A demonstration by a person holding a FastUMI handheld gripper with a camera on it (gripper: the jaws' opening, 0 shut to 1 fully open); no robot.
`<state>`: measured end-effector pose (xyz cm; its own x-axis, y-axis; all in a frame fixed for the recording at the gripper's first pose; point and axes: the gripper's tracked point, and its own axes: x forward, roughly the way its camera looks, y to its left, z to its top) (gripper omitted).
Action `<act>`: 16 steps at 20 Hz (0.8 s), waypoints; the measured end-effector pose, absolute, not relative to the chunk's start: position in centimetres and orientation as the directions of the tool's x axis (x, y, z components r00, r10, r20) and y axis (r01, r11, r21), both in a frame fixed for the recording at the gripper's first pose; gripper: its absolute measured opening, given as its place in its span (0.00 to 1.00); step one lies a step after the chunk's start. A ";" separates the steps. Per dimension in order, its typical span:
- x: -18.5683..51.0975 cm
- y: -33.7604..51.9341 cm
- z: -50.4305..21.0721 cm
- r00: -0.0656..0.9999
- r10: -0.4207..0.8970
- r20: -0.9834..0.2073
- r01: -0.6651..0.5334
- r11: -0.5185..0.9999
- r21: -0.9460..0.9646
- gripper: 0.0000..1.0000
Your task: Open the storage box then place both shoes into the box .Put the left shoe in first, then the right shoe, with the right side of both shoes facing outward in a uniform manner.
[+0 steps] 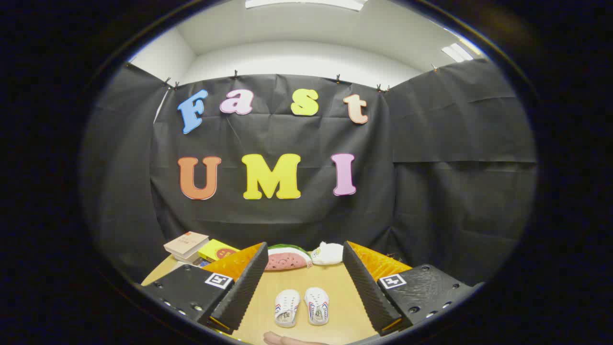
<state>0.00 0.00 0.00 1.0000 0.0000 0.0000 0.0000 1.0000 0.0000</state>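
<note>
Right now your gripper [306,282] hangs wide open and empty above the table [335,287], both shoes [301,306] lying side by side between its fingers. No storage box is visible; find and open it before touching either shoe.

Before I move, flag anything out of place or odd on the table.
Nothing looks damaged or spilled. The two shoes stand side by side between the open fingers of the hand-held gripper, toes pointing away. One oddity: a fingertip pokes in just behind the shoes. No storage box shows ahead; beyond lie a watermelon toy and books.
</note>
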 end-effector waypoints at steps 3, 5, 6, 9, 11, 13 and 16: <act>0.4 1.0 -0.2 1.000 0.002 -0.002 -0.002 1.000 -0.011 0.95; 0.7 1.5 0.0 1.000 0.004 0.004 -0.004 1.000 -0.016 0.95; 0.7 1.8 0.2 1.000 0.009 0.011 -0.009 1.000 -0.018 0.95; 0.8 2.2 0.7 0.999 0.014 0.030 -0.012 0.999 -0.038 0.95; 1.0 2.6 0.8 0.999 0.028 0.034 -0.026 0.999 -0.045 0.95; 1.5 3.2 0.7 0.999 0.044 0.027 -0.043 0.998 -0.041 0.95; 2.6 4.5 -0.1 0.996 0.083 0.010 -0.083 0.996 -0.033 0.95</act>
